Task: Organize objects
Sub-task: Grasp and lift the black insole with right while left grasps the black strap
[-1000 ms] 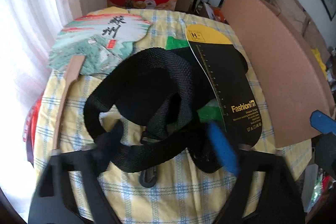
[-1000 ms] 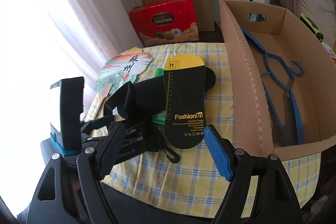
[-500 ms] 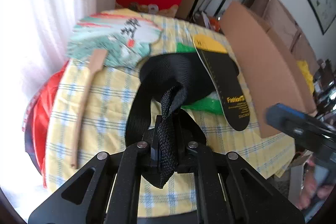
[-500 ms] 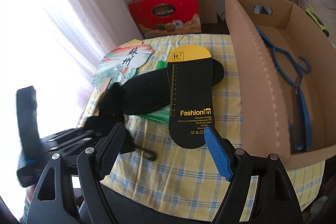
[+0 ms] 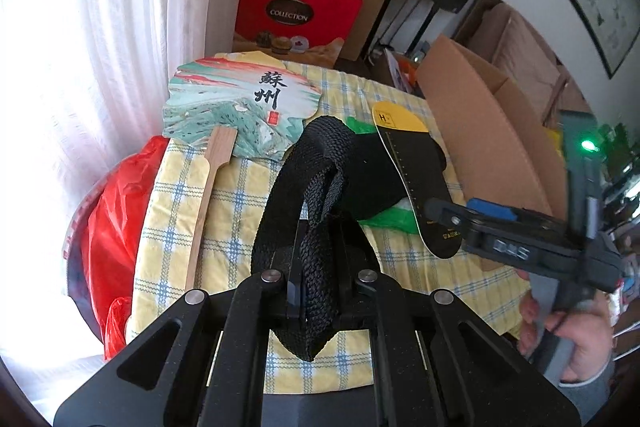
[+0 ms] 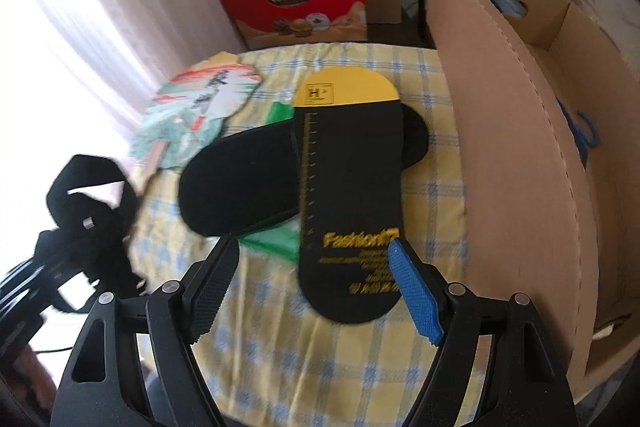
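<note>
The left tongs, clamped on the black strap, hide its end; the right tongs gape empty; only their view shows inside the box.

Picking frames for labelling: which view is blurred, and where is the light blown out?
Right wrist view: motion-blurred, the insole card's lettering smeared, the window at left blown out. Left wrist view: sharper, the black strap crisp, but the curtain overexposed; both bend straight edges.
</note>
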